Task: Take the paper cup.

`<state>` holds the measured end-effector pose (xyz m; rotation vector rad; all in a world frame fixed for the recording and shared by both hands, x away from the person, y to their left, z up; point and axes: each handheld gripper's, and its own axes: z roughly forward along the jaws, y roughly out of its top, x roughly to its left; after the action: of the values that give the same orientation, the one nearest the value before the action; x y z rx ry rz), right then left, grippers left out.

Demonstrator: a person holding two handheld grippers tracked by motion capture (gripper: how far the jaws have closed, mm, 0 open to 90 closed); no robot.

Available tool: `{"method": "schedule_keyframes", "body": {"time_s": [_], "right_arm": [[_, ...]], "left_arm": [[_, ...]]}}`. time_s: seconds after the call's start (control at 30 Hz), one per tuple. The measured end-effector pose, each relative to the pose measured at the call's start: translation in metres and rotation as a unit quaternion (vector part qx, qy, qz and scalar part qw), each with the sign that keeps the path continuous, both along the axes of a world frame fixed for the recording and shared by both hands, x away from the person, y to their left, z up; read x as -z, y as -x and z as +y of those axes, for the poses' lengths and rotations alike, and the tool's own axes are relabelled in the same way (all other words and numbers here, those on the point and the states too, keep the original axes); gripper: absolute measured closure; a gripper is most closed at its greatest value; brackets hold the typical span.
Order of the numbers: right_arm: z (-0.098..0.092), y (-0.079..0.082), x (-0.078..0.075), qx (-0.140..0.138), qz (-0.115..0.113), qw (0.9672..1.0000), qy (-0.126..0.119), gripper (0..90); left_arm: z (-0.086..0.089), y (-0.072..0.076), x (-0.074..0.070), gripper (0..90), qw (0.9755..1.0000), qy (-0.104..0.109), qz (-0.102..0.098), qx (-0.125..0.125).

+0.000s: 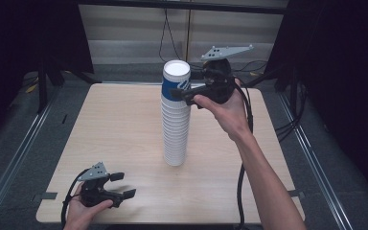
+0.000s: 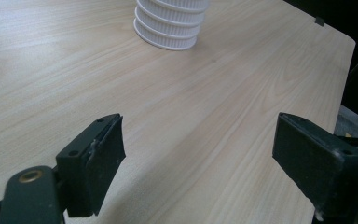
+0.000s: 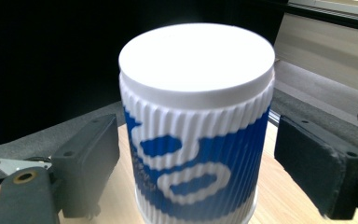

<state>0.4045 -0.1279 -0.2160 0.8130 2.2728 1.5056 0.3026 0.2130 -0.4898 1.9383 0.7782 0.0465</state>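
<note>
A lab-style recording bay. A pale wooden table (image 1: 124, 124) stands on grey carpet between metal floor rails (image 1: 14, 158). Black curtains (image 1: 9, 52) flank it, and cables (image 1: 165, 33) hang behind its far edge.

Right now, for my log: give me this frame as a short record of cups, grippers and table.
stack: tall stack of white ribbed cups, upright near the table's middle
top cup: blue and white cup, upside down, capping the stack
right gripper: open, jaws either side of the top cup, not yet closed on it
left gripper: open, holding nothing, low over the near left corner
table: light wood
</note>
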Motion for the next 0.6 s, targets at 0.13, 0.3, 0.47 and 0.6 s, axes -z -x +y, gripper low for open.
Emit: {"method": "schedule_keyframes", "body": {"time_s": [0.13, 0.3, 0.47, 0.6], "right_arm": [[0.005, -0.003, -0.003, -0.006, 0.003, 1.0000, 0.005, 14.7], [0.011, -0.004, -0.004, -0.011, 0.006, 0.9997, 0.023, 15.9], [0.014, -0.008, -0.005, -0.012, 0.015, 0.9993, 0.031, 16.4], [0.017, -0.008, -0.007, -0.010, 0.017, 0.9988, 0.044, 17.2]], "left_arm": [[0.000, 0.000, 0.000, 16.4, 1.0000, -0.001, 0.001, 0.001], [-0.001, 0.000, 0.000, 16.5, 1.0000, -0.001, 0.001, 0.001], [0.000, 0.000, 0.000, 16.5, 1.0000, -0.003, 0.000, 0.000], [0.000, 0.000, 0.000, 16.5, 1.0000, -0.004, 0.001, -0.001]]}}
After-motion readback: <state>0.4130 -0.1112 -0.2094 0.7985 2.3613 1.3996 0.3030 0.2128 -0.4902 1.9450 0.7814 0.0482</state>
